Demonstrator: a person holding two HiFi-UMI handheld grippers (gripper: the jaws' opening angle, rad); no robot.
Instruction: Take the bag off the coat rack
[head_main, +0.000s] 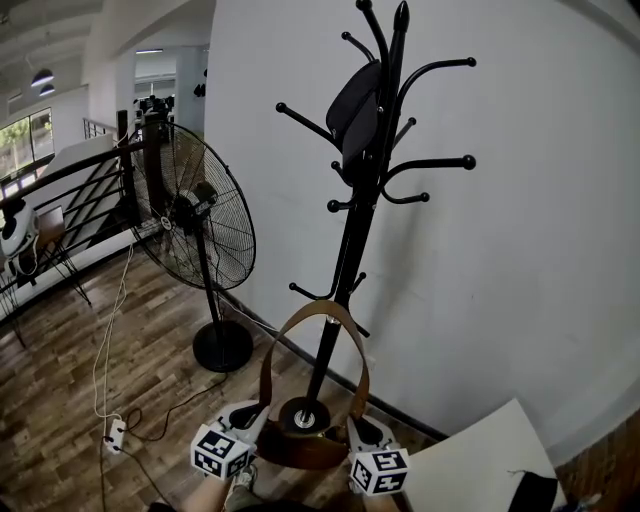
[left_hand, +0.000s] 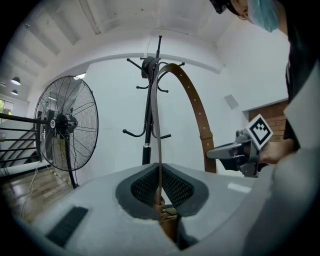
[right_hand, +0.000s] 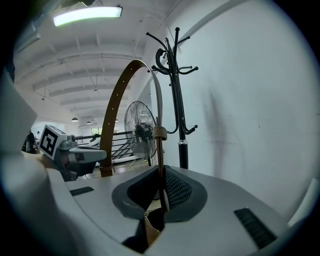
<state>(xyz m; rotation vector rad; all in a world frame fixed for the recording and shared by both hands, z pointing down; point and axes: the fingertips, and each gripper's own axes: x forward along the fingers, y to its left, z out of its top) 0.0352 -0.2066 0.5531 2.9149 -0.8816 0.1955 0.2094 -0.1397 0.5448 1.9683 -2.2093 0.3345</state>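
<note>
A brown bag (head_main: 300, 448) hangs low between my two grippers, just in front of the black coat rack's (head_main: 345, 255) round base. Its long brown strap (head_main: 315, 312) arches up across the rack's pole and rests on no hook that I can see. My left gripper (head_main: 258, 412) is shut on the strap's left end near the bag. The strap (left_hand: 156, 125) runs straight up out of its jaws in the left gripper view. My right gripper (head_main: 352, 428) is shut on the right end, where the strap (right_hand: 159, 150) rises between its pads.
A black cap-like item (head_main: 355, 110) hangs high on the rack. A tall pedestal fan (head_main: 195, 210) stands to the left, with a cable and power strip (head_main: 115, 433) on the wooden floor. A white wall lies behind; a white tabletop (head_main: 480, 465) sits at lower right, a railing (head_main: 70, 185) far left.
</note>
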